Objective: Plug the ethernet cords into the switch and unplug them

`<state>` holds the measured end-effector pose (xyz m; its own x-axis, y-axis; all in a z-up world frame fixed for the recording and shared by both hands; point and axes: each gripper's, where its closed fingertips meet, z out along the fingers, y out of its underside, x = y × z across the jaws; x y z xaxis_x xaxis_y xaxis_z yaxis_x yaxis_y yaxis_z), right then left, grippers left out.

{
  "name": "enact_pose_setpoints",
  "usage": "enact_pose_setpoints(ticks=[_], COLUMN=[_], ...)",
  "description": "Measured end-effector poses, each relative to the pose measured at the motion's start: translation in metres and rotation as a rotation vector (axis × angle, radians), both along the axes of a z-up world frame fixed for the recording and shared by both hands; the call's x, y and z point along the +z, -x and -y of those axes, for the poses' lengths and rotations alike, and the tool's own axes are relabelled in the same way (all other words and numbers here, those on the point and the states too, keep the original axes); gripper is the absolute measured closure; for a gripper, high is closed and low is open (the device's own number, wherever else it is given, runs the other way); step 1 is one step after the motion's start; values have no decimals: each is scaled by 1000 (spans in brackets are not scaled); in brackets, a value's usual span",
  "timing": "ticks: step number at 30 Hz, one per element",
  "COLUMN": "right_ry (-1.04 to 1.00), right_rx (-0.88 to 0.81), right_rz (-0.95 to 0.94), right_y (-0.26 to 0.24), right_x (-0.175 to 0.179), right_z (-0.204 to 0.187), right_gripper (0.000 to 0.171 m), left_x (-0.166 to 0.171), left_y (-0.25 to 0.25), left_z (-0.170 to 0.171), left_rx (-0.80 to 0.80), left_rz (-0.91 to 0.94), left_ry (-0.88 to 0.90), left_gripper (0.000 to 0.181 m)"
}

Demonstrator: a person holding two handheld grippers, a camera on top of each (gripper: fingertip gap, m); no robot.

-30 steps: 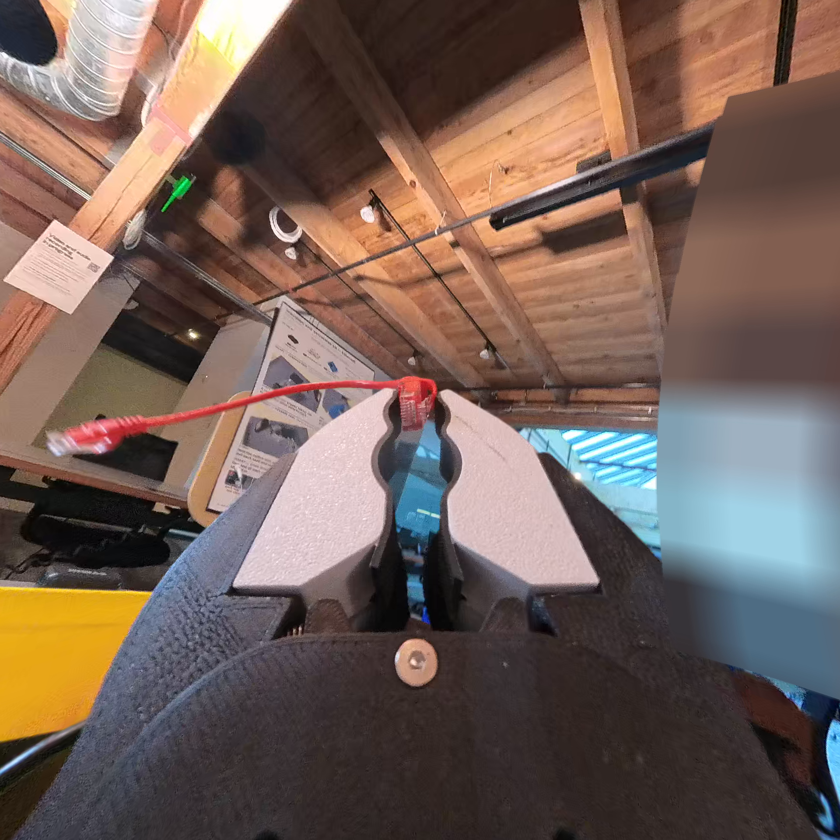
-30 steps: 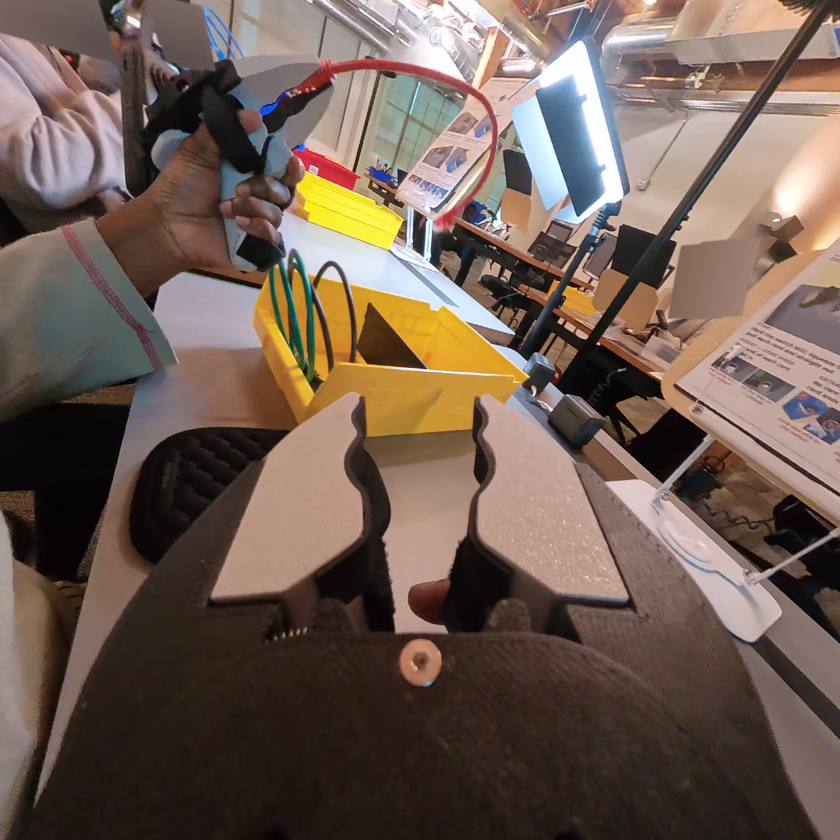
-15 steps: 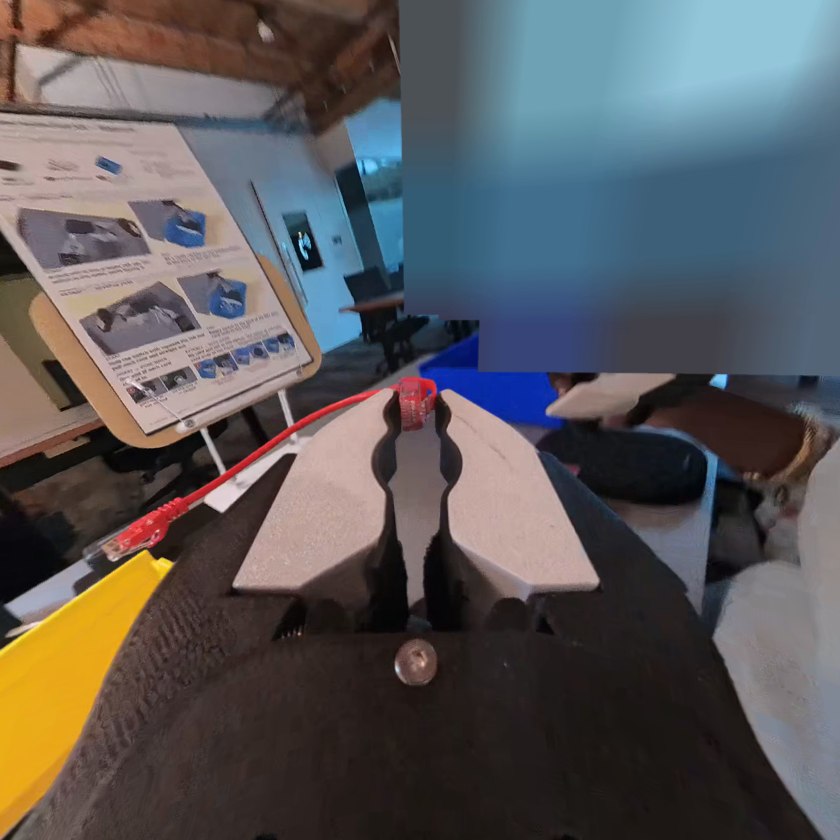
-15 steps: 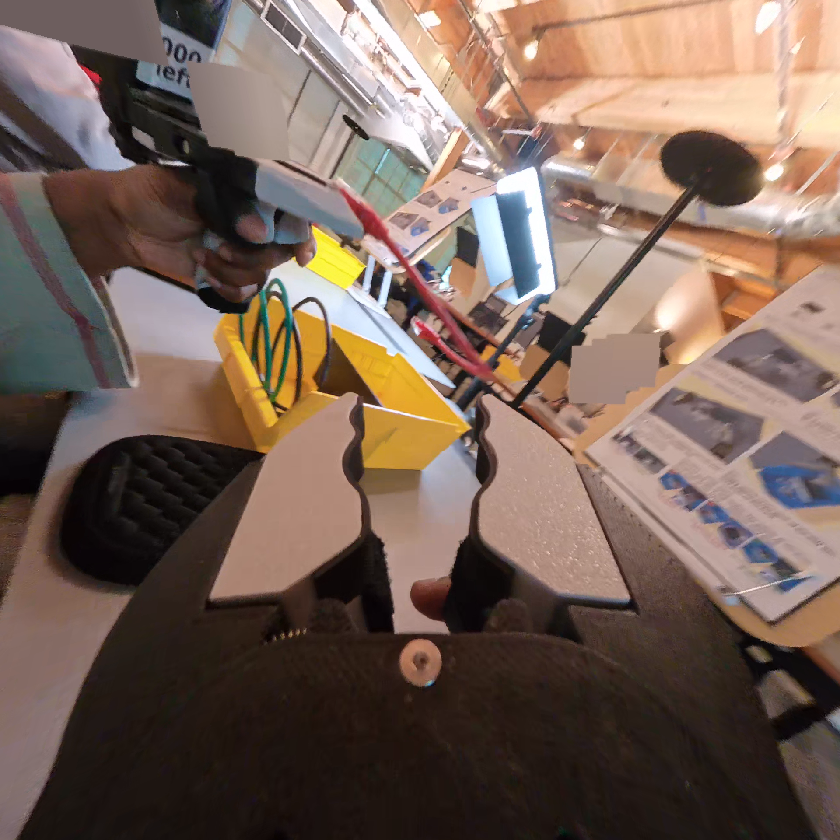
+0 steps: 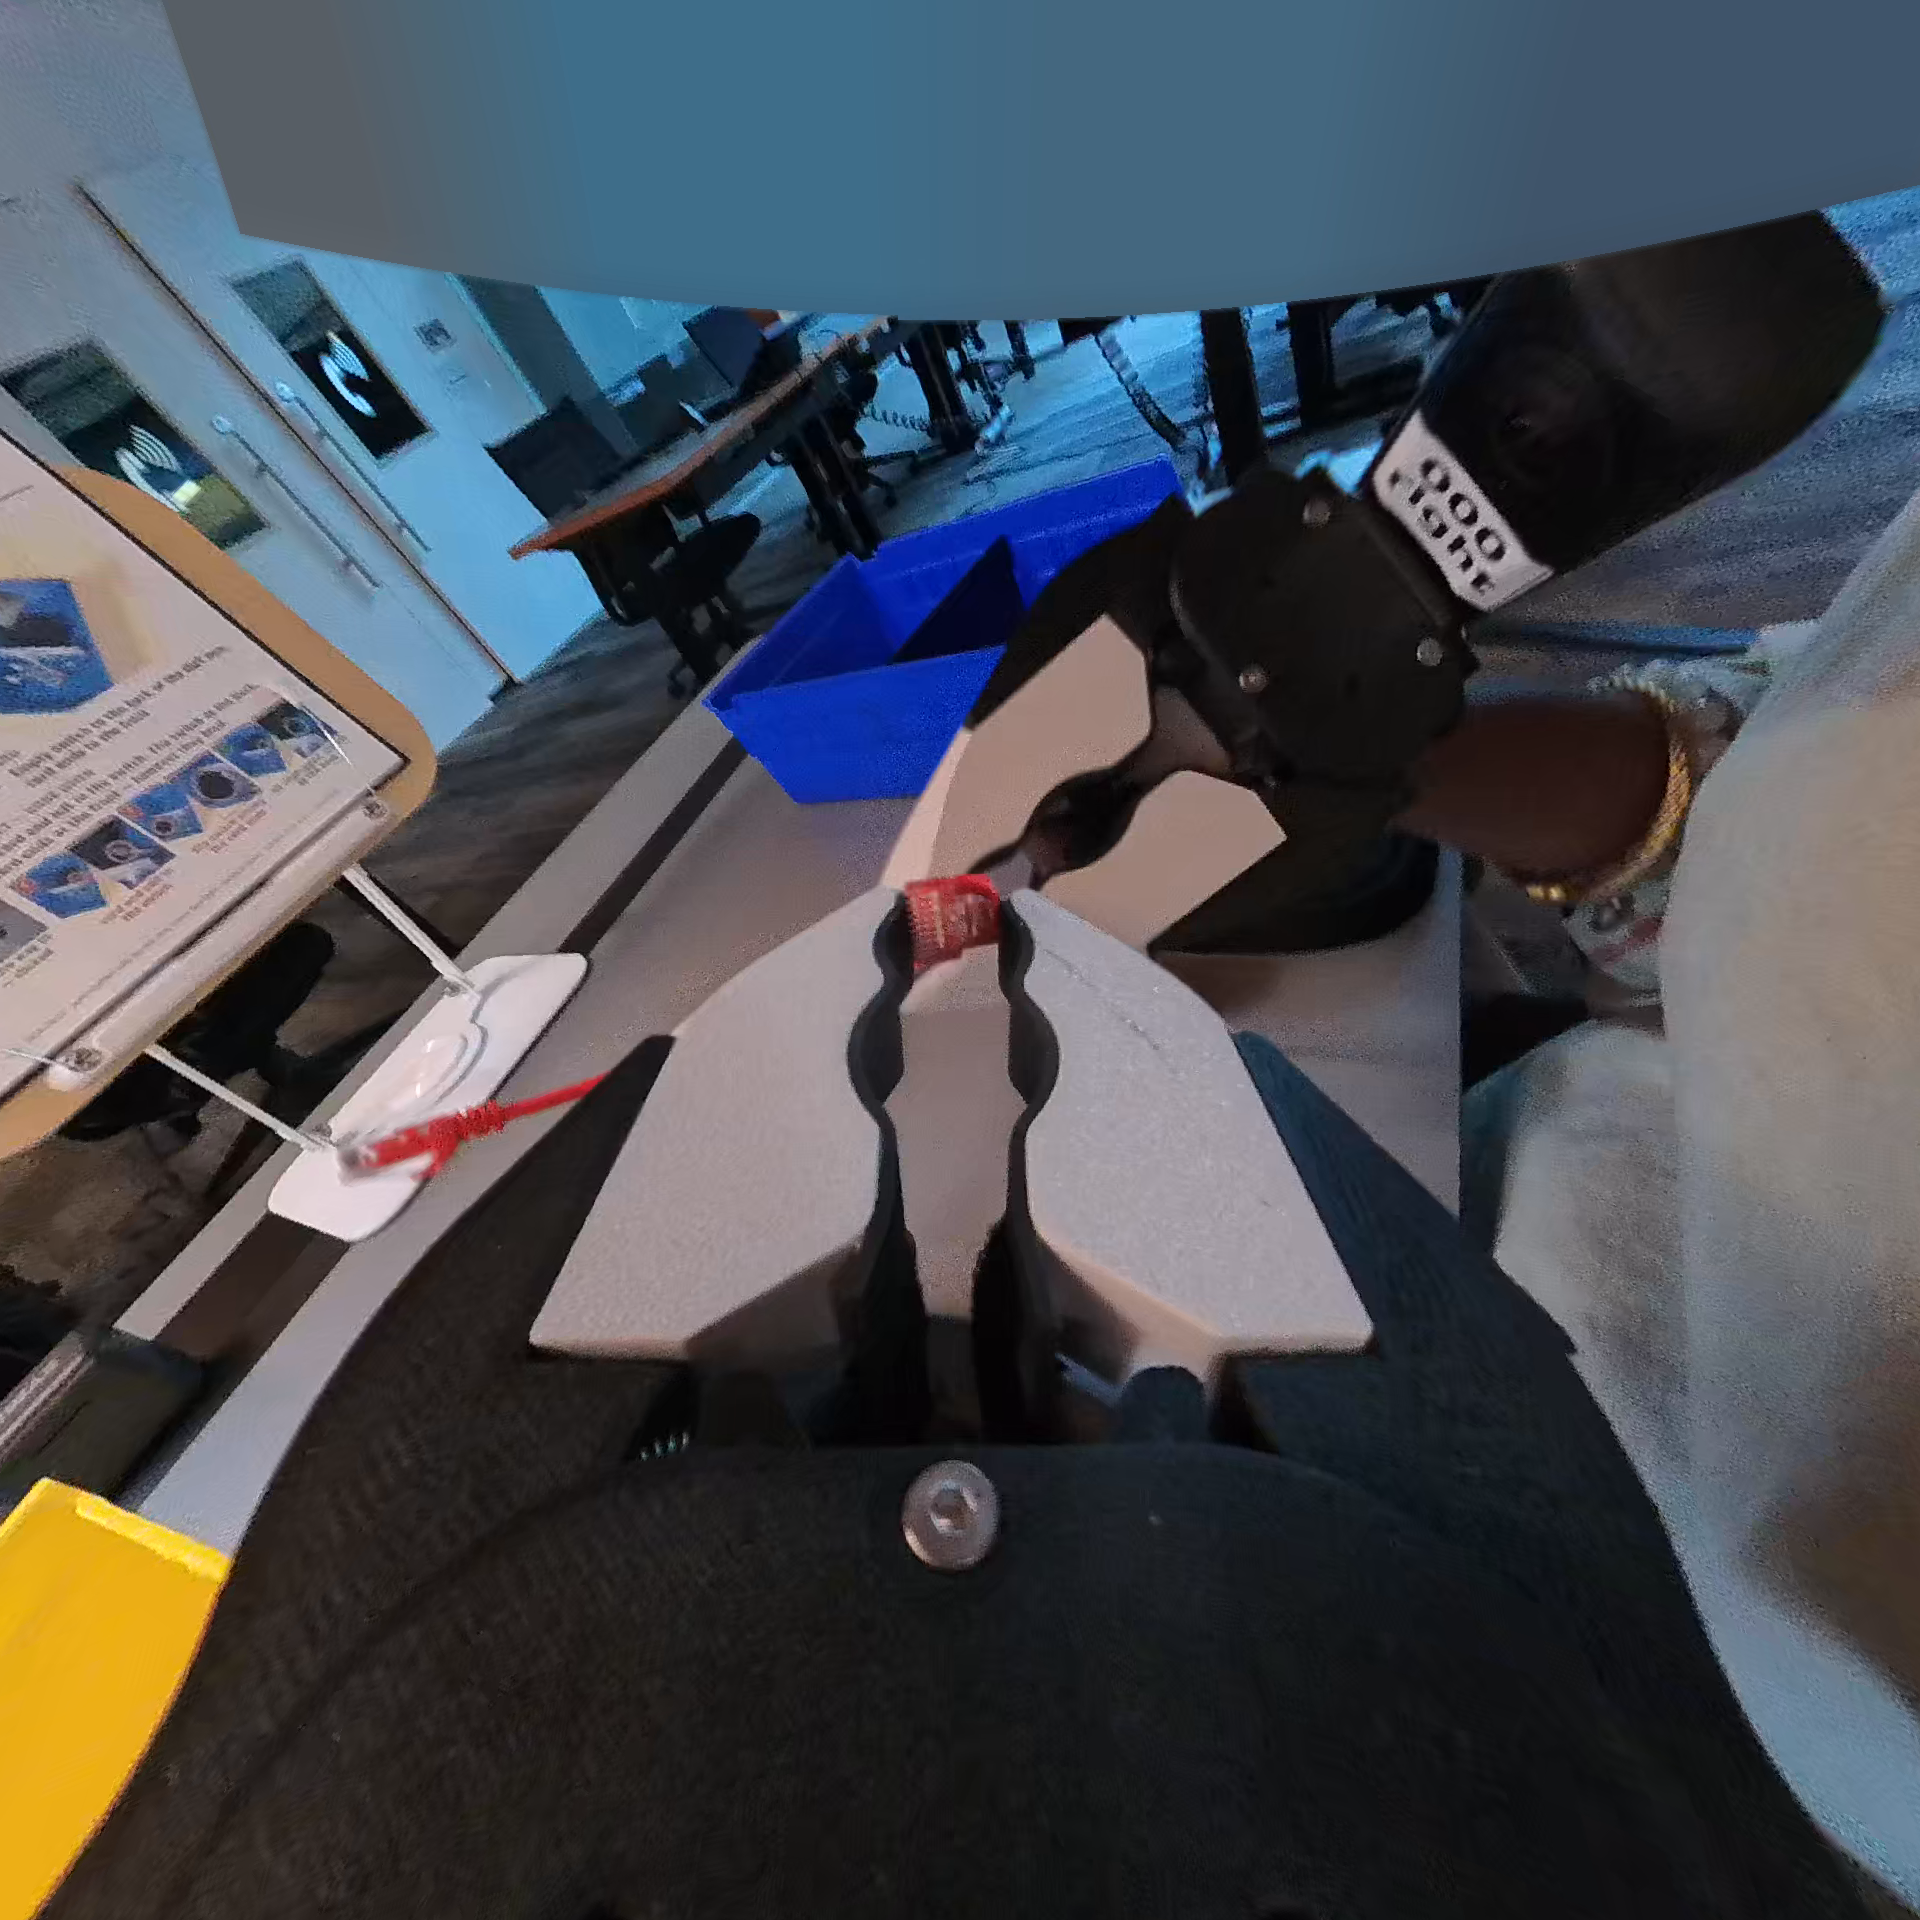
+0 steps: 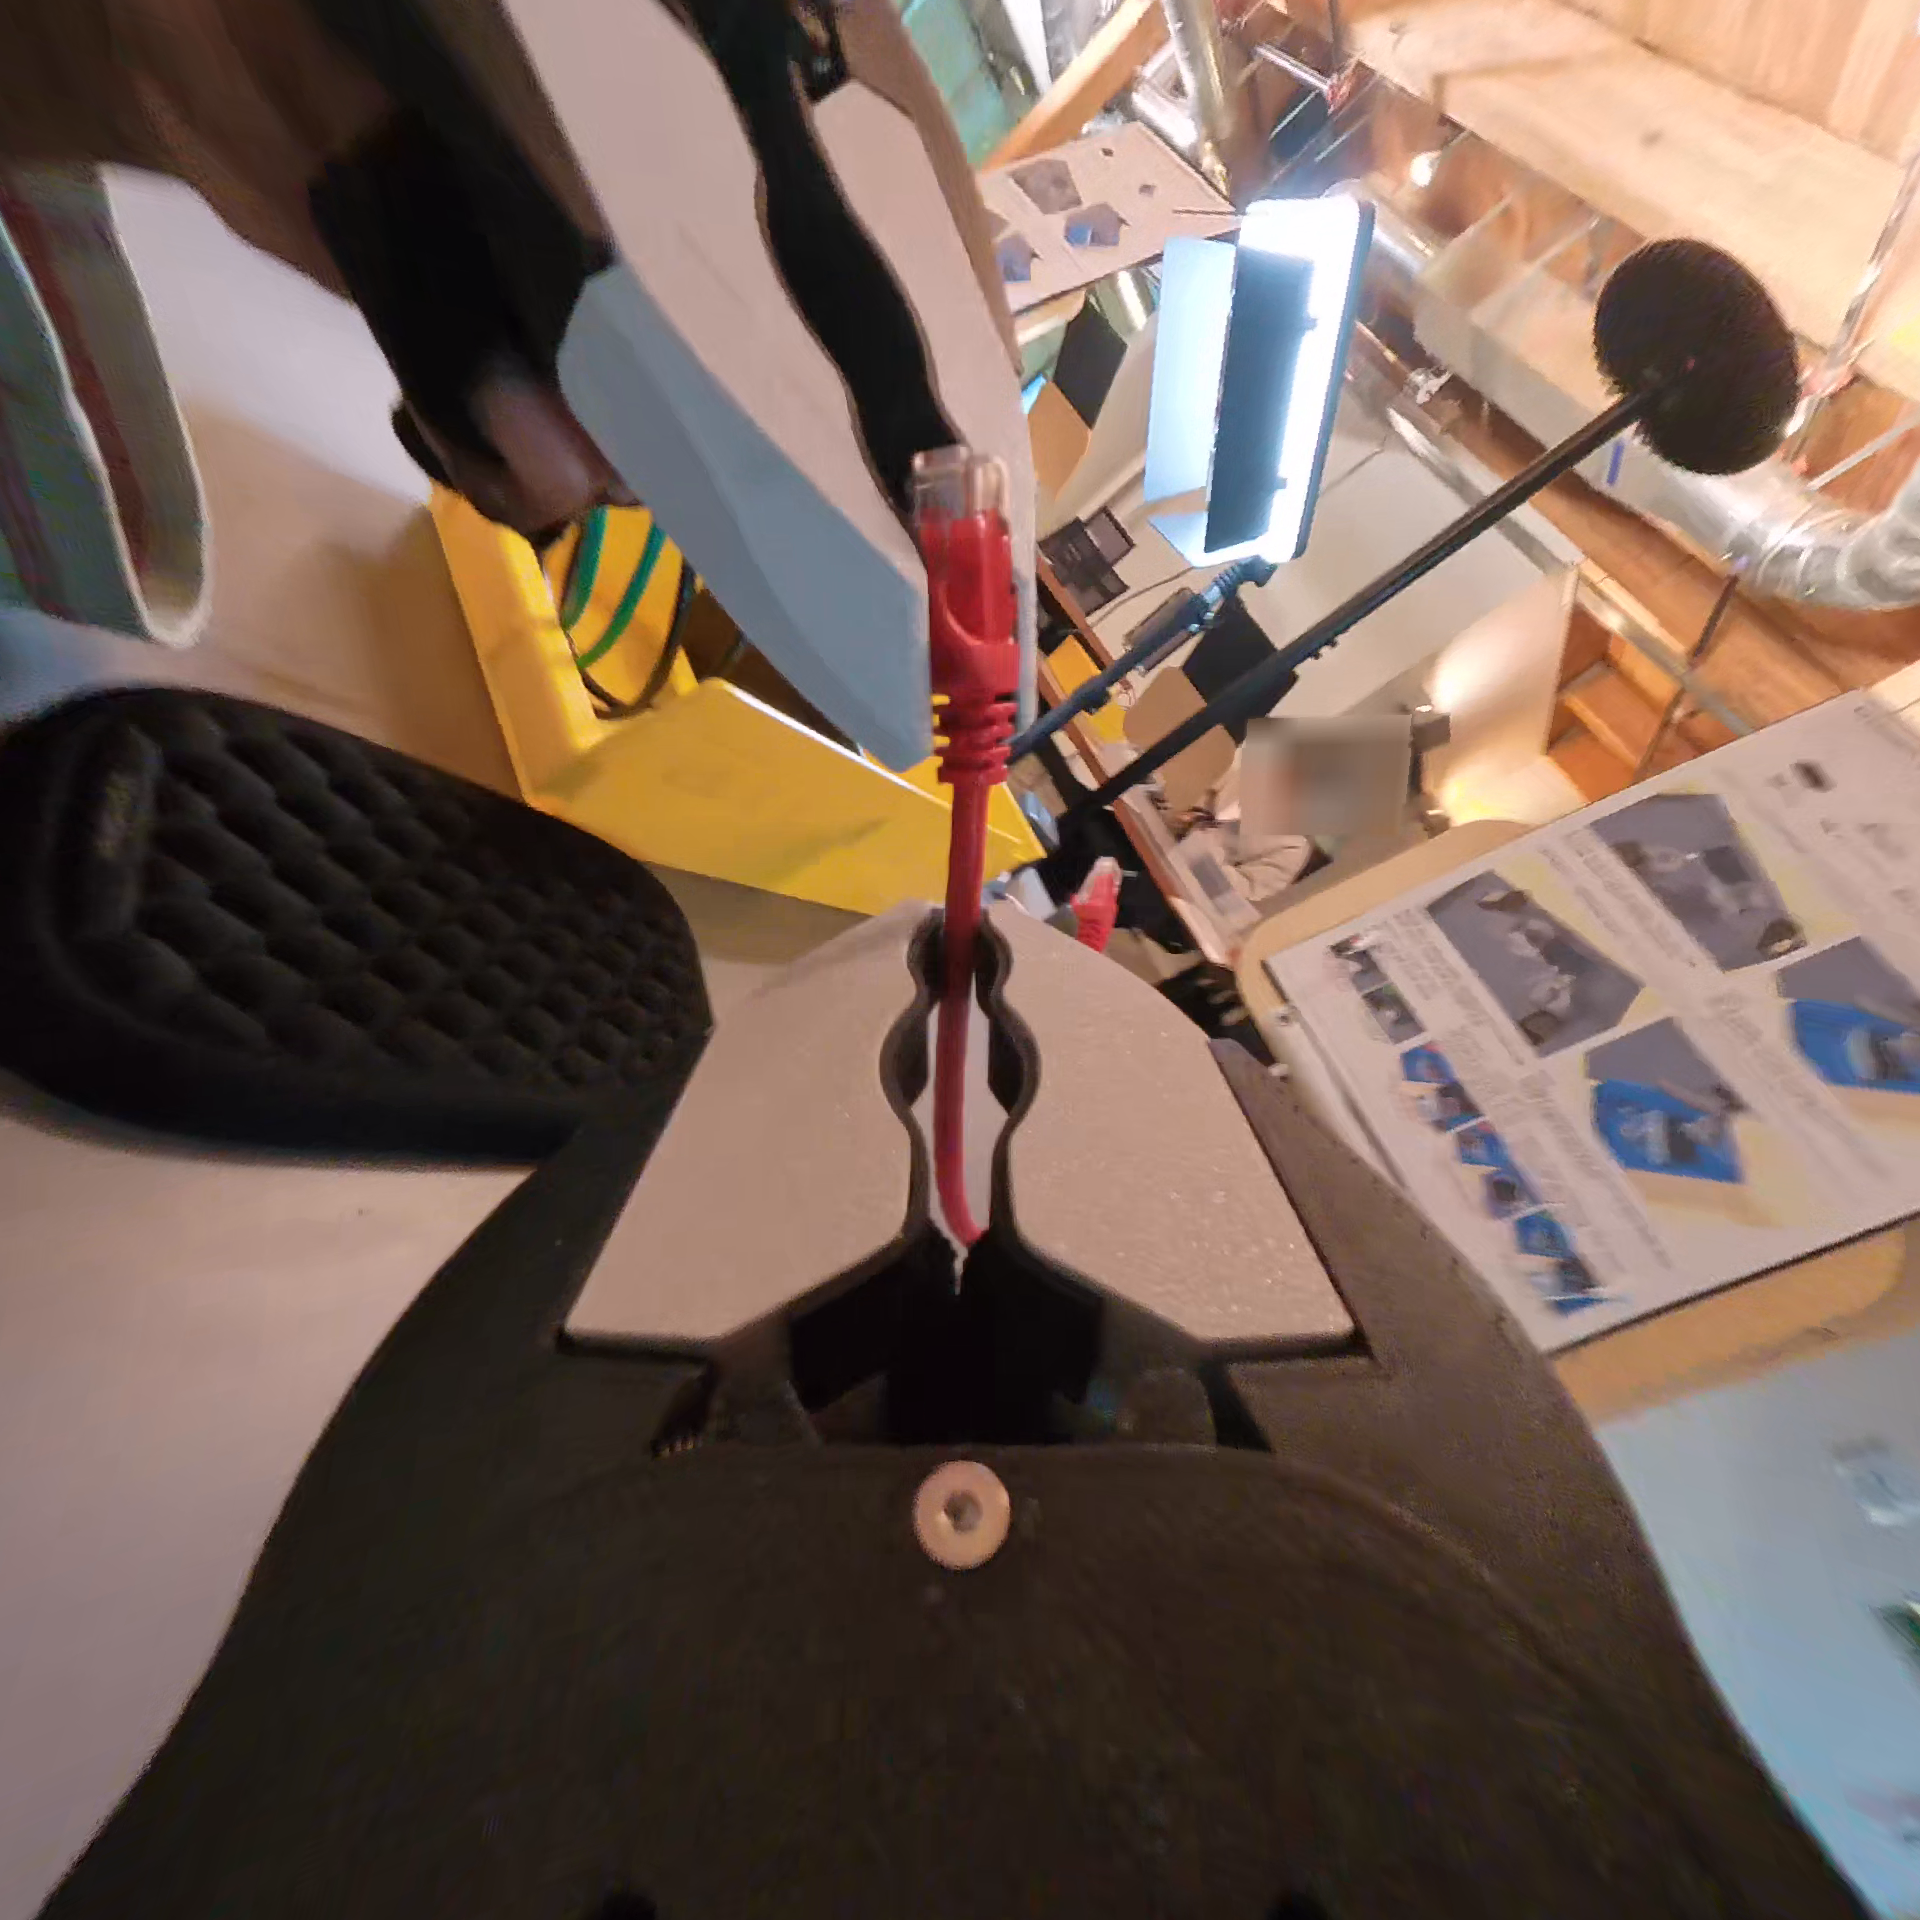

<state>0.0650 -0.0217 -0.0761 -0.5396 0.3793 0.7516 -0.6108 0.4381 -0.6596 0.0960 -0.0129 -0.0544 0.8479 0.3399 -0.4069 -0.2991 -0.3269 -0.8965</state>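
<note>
Both grippers pinch one red ethernet cord [image 6: 961,997]: the left gripper [image 5: 951,925] clamps its plug end, the right gripper [image 6: 961,935] closes on cable running lengthwise between its fingers, above the counter [image 6: 208,1299].

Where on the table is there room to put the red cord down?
Bare table shows in front of the black pad, left of the right gripper. It is crowded farther back, where the yellow bin and left gripper meet the red cord.
</note>
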Motion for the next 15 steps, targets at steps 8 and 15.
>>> enact_pose_setpoints(ticks=[8, 15], right_ry=[706, 764], right_rx=[246, 280], right_rz=[495, 533], right_y=[5, 4], right_x=[38, 32], right_z=[1, 4], right_gripper=[167, 167], left_x=[44, 28], left_y=[21, 37], left_z=[-8, -15], left_rx=[118, 210], left_rz=[-20, 70], left_ry=[-462, -464], left_gripper=[139, 168])
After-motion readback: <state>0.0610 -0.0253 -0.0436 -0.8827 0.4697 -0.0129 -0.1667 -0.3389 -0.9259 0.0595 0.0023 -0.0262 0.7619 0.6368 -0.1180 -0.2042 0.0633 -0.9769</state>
